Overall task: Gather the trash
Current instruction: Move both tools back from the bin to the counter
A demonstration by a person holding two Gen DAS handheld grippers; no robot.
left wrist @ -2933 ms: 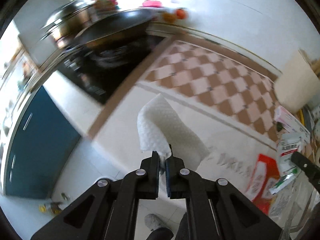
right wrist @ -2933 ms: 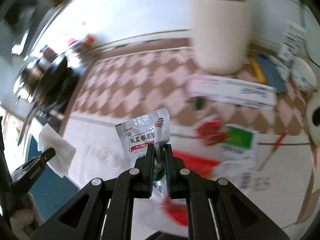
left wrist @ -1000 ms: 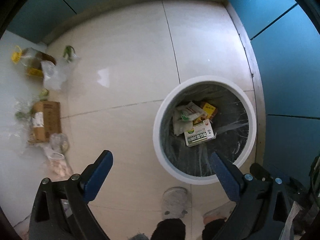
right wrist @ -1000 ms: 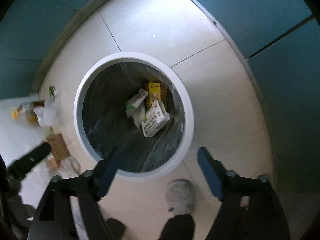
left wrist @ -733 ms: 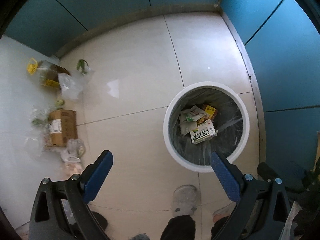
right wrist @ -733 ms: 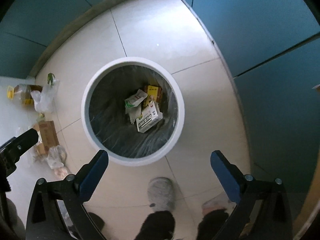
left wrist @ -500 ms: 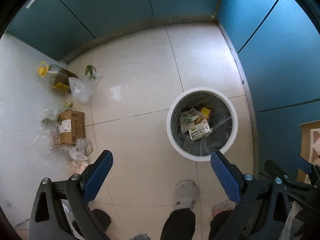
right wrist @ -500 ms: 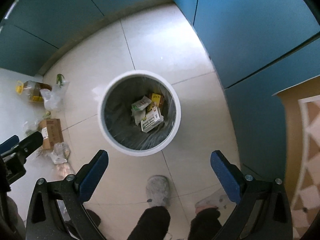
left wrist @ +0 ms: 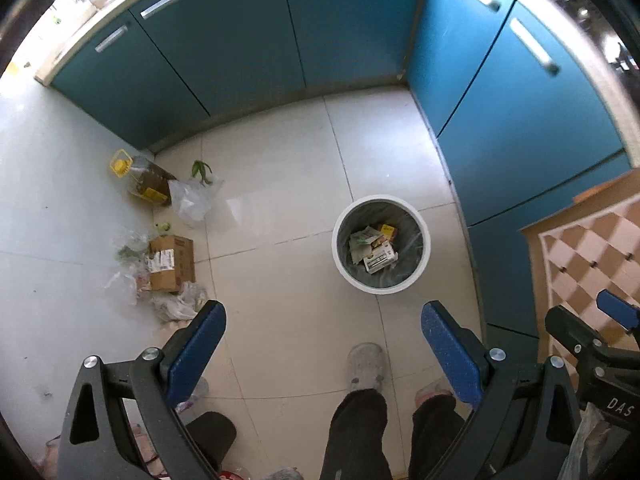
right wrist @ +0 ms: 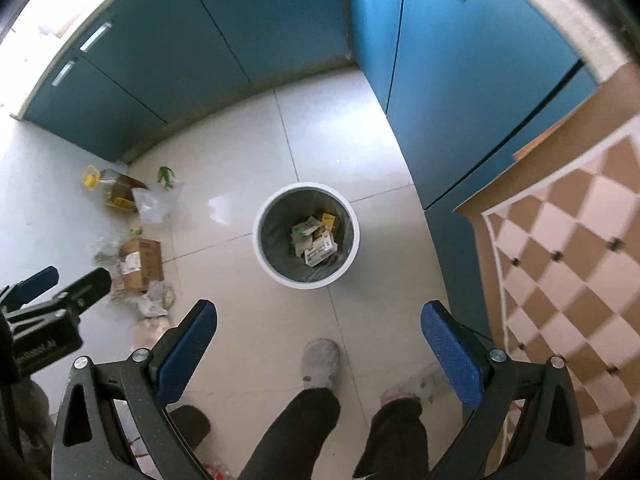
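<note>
Both loads dropped, the left gripper (left wrist: pixel 322 346) and right gripper (right wrist: pixel 319 344) rise empty, jaws wide apart, above the trash bin (right wrist: pixel 306 192) at centre frame, ready for more litter

Both wrist cams look almost straight down from high over the floor (left wrist: pixel 280 160), well above the bin (left wrist: pixel 382 200), which both see ahead of their tool tips; each catches the other tool at its edge.
</note>
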